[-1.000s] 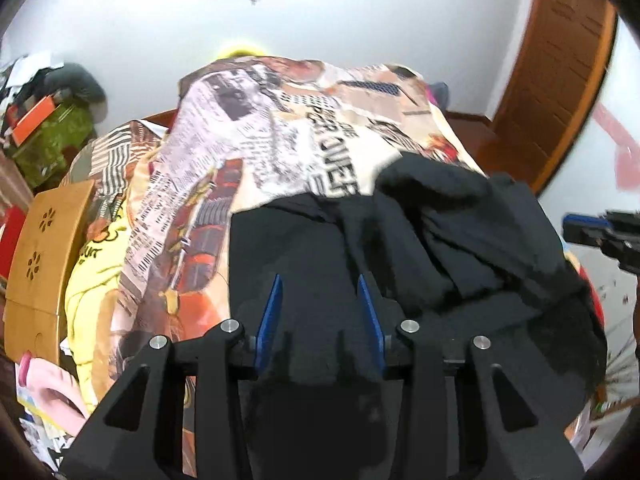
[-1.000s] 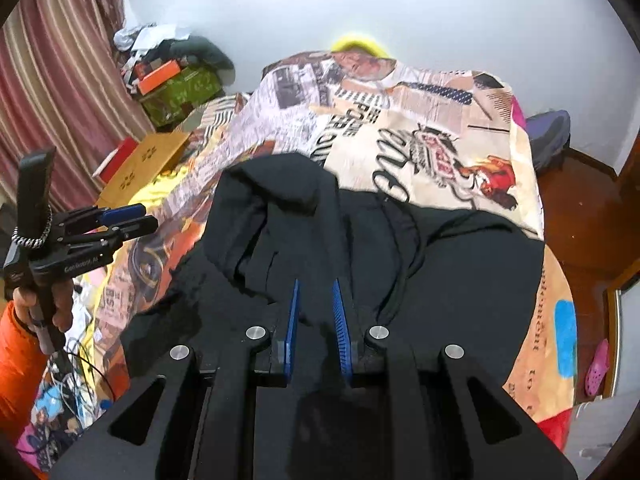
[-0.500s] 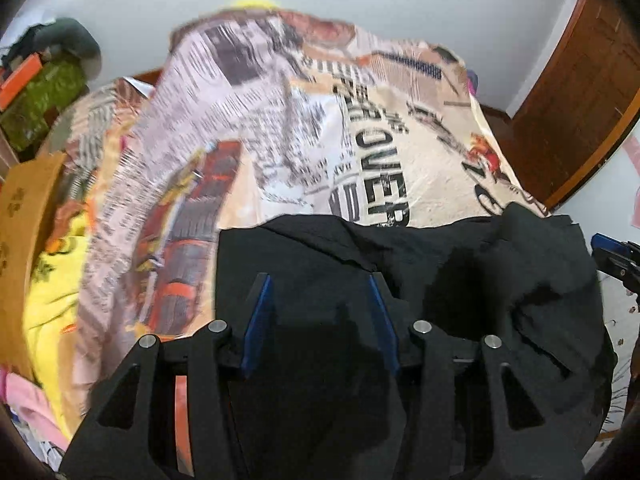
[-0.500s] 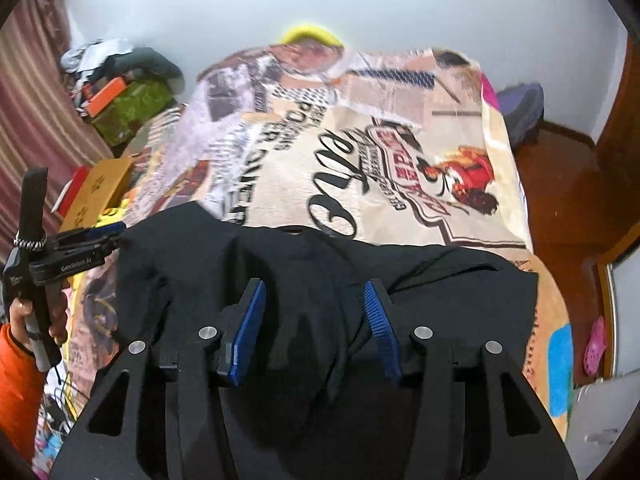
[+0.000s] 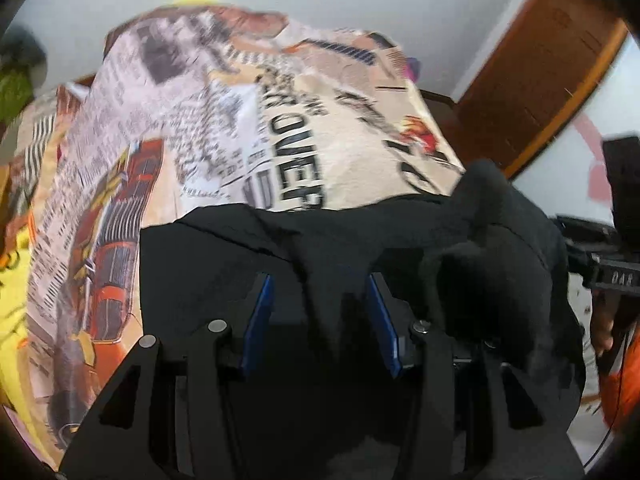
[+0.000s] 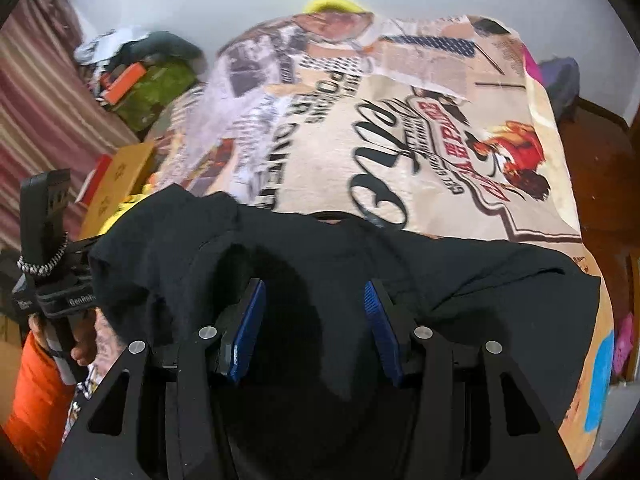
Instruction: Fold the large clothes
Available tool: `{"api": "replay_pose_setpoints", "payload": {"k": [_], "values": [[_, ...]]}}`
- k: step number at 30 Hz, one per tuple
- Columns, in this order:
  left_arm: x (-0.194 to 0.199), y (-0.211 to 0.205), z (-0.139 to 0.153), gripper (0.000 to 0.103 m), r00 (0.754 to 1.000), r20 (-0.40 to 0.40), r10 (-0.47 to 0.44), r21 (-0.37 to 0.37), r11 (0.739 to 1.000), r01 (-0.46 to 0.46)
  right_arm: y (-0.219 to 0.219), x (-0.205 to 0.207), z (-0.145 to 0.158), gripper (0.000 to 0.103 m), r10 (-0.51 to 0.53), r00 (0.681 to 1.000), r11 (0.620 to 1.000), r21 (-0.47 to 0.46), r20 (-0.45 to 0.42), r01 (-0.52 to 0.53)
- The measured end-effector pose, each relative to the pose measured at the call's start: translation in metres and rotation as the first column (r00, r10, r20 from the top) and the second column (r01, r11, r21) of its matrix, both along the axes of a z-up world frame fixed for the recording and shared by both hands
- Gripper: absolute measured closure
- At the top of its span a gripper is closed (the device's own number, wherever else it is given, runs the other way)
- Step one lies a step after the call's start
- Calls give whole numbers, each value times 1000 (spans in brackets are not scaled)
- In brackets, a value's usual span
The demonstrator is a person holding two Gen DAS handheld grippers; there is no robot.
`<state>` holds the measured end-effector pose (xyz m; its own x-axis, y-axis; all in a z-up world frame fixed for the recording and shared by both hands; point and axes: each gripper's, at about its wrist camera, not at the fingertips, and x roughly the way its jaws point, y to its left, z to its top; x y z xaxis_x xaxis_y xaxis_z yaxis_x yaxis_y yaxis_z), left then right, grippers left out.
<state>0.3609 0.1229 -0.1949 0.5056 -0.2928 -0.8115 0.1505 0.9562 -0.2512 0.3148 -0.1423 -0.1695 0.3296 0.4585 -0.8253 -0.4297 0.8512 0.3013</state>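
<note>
A large black garment (image 5: 400,232) lies bunched across the near end of a bed covered with a newspaper-print spread (image 5: 280,120). My left gripper (image 5: 319,284) hangs over its left part, open, and a raised ridge of black cloth runs between the blue pads without being pinched. My right gripper (image 6: 314,286) is open over the garment (image 6: 440,264) too, with loose cloth under and between its pads. A hump of fabric stands at the left in the right wrist view. Each view catches the other gripper's black body at its edge, held by a hand (image 6: 84,348) in an orange sleeve.
A brown wooden door (image 5: 540,80) stands right of the bed. On the far left are a cardboard box (image 6: 116,184), a green bag (image 6: 156,88) and a striped curtain (image 6: 36,100). Yellow cloth (image 5: 12,300) lies at the bed's left edge. Wood floor (image 6: 600,160) lies to the right.
Both grippers have dipped down and drawn close over the black garment. The right jaws went from nearly shut to wide apart. The left jaws spread a little.
</note>
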Motion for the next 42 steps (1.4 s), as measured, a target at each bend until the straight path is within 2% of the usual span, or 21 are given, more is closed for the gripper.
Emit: {"api": "replay_pose_setpoints", "payload": {"k": [4,7,12,16,21,23,25,30,32,33,35,39,42], "values": [[-39,-22,19,56,996,61,-58,108,993,51,0,-29,14,55,50,999,999,8,22,-50],[-65,-35,23,56,994,73,-78,168,984,65,-3,-47,16,55,68,997,998,10,20,-68],[-101,-44,19,56,992,79,-94,233,970,73,-11,-77,15,55,94,995,995,-19,19,-94],[-124,-46,11,56,992,69,-102,277,958,79,-17,-89,28,55,81,995,996,-40,54,-79],[-139,-32,17,53,995,84,-58,304,952,30,-13,-86,54,55,37,991,999,-4,128,-37],[-141,-21,26,48,994,111,-18,321,947,-19,-5,-81,59,55,30,989,999,17,145,-32],[-141,-11,37,47,989,144,24,343,937,-73,6,-74,58,55,28,989,999,31,143,-33],[-133,11,68,46,975,202,89,339,928,-155,33,-67,33,55,69,997,997,41,46,-71],[-129,12,78,44,967,234,99,337,925,-176,36,-72,24,55,91,996,995,33,25,-92],[-126,12,82,40,961,254,107,329,925,-190,36,-76,20,55,107,994,994,29,15,-107],[-121,11,86,37,956,269,117,300,933,-199,36,-87,12,55,134,991,991,7,1,-134],[-113,-4,74,37,969,227,101,236,959,-155,30,-109,-5,55,182,983,981,-57,-32,-184],[-109,-29,48,37,984,168,52,248,964,-94,22,-116,-7,55,191,981,977,-88,-27,-193]]}}
